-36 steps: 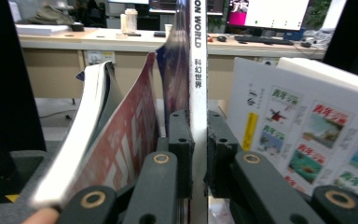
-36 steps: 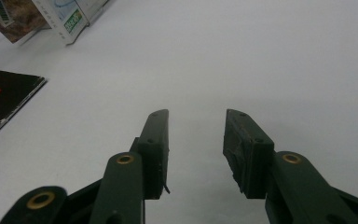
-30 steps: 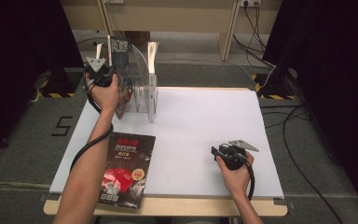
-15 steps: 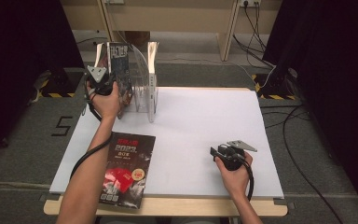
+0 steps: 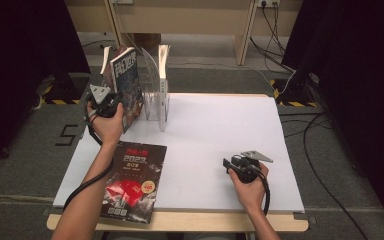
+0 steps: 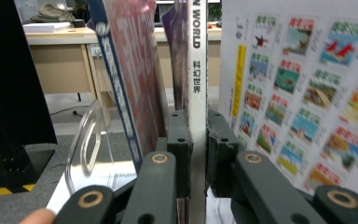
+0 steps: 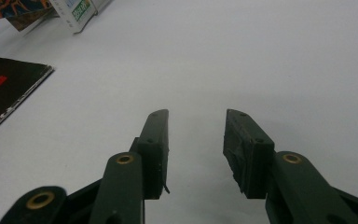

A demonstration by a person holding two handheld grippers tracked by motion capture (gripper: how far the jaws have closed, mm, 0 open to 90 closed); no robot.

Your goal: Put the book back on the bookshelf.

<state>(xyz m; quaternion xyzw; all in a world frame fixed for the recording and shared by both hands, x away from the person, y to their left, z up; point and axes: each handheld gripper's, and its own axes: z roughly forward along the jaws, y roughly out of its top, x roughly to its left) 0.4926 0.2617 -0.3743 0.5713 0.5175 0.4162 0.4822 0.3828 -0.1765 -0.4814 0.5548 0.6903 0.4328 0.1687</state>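
My left gripper (image 5: 114, 107) is shut on the spine of a magazine (image 5: 127, 84), held upright and tilted just left of the clear rack (image 5: 155, 97). In the left gripper view the jaws of the left gripper (image 6: 198, 128) clamp the white spine (image 6: 196, 88), and the back cover with many small pictures (image 6: 307, 93) fans out to the right. A second magazine (image 6: 130, 70) leans behind it on the left. My right gripper (image 5: 228, 164) rests on the white table, open; the right gripper (image 7: 196, 121) has nothing between its jaws.
A black and red magazine (image 5: 132, 182) lies flat at the table's front left, also the black magazine (image 7: 4, 91) in the right gripper view. A white book (image 5: 163, 75) stands at the rack's right end. A clear rack divider (image 6: 88, 144) curves up. Cables lie on the floor (image 5: 300, 130).
My left gripper has drawn the magazine left and toward the person, out from the rack, and it now tilts more. The right gripper has not moved.
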